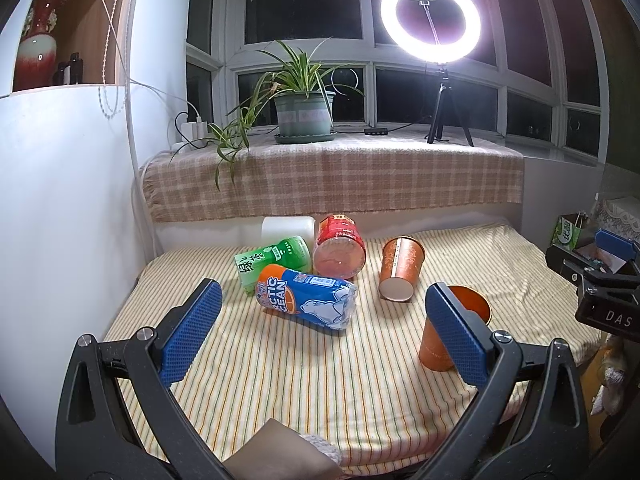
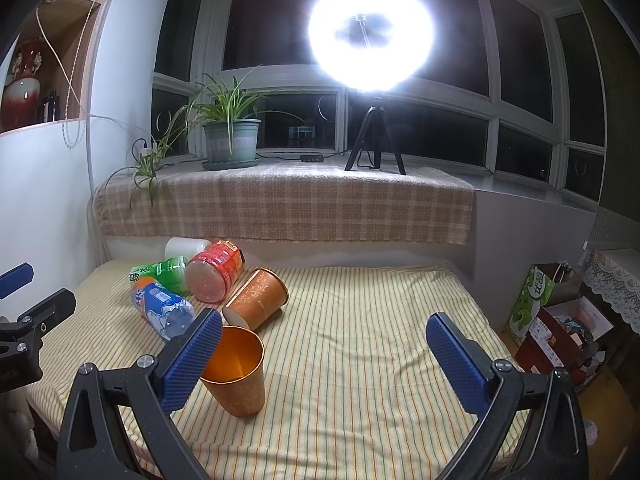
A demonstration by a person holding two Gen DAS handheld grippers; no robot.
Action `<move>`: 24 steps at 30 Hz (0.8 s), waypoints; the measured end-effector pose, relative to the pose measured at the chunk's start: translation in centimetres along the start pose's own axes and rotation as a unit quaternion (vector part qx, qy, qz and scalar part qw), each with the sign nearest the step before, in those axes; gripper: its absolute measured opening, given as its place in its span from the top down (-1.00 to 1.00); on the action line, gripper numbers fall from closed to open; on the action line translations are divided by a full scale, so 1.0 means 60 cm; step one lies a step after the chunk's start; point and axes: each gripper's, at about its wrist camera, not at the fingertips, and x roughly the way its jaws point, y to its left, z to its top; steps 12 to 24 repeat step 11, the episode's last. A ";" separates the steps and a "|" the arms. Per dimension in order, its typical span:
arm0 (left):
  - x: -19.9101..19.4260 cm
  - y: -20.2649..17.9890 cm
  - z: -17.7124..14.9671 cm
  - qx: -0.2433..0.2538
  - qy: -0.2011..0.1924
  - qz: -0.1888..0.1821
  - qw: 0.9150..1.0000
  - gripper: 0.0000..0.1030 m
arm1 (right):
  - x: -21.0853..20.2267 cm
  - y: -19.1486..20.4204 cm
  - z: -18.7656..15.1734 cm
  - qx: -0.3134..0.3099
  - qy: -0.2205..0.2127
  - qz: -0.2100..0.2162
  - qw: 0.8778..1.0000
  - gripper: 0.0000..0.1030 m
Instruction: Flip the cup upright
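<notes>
Left wrist: left gripper (image 1: pixel 322 336) jaws wide apart, holding nothing; upright orange cup (image 1: pixel 472 312) behind right finger, second cup (image 1: pixel 400 268) lying on striped cloth (image 1: pixel 280 360).
Right wrist: right gripper (image 2: pixel 324 364) wide apart, empty; upright orange cup (image 2: pixel 240 376) just beside left finger.

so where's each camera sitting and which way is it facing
Left wrist: on the left tool, facing the window across the striped bed; its blue pads are spread wide, and the right tool shows at the right edge.
Right wrist: on the right tool, farther right, same heading; the left tool shows at the left edge.
Shared: upright orange metal cup, toppled patterned paper cup.
</notes>
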 end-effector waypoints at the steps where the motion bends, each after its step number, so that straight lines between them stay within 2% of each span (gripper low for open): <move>1: 0.000 0.000 0.000 0.000 0.000 0.000 1.000 -1.00 | 0.002 0.000 0.000 0.000 0.000 0.000 1.000 -1.00; 24: 0.005 0.015 -0.010 -0.002 0.001 0.006 1.000 -1.00 | 0.005 0.002 0.000 -0.002 0.001 0.001 1.000 -0.99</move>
